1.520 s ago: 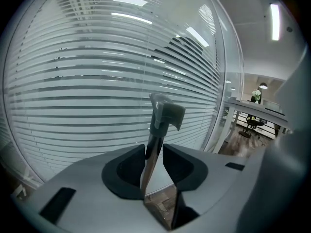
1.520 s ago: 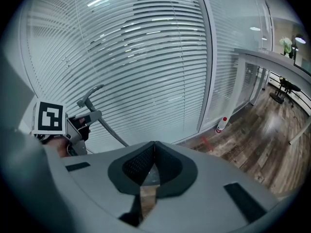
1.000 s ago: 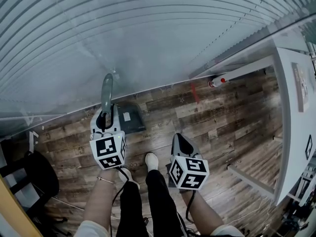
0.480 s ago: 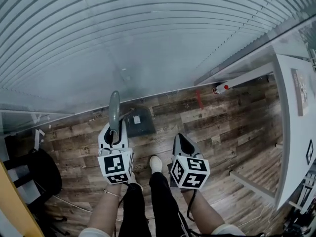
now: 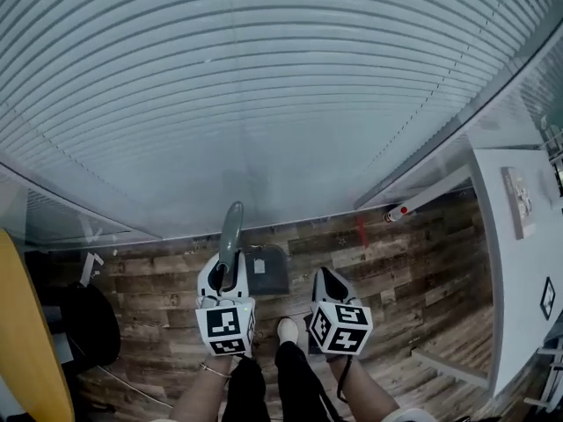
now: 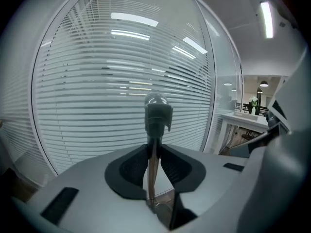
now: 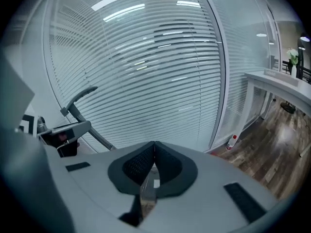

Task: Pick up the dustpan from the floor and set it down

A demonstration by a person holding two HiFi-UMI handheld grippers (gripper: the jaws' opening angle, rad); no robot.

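The dark grey dustpan point(image 5: 265, 269) hangs low over the wooden floor by the glass wall, its long grey handle point(image 5: 231, 229) pointing up. My left gripper point(image 5: 220, 277) is shut on that handle. In the left gripper view the handle point(image 6: 157, 114) stands upright, pinched between the black pads point(image 6: 131, 166). My right gripper point(image 5: 326, 279) is beside it to the right, apart from the dustpan. Its jaws point(image 7: 154, 148) are shut together with nothing between them.
A glass wall with white blinds point(image 5: 264, 104) runs right behind the dustpan. A red-capped bottle point(image 5: 397, 210) lies at the wall's foot, right. A white table point(image 5: 515, 262) stands at the right edge, a black chair point(image 5: 84, 323) at the left. The person's shoe point(image 5: 287, 328) is between the grippers.
Both grippers have risen. The left one has carried the handle and dustpan up along the glass wall. More of the blinds now fills the head view.
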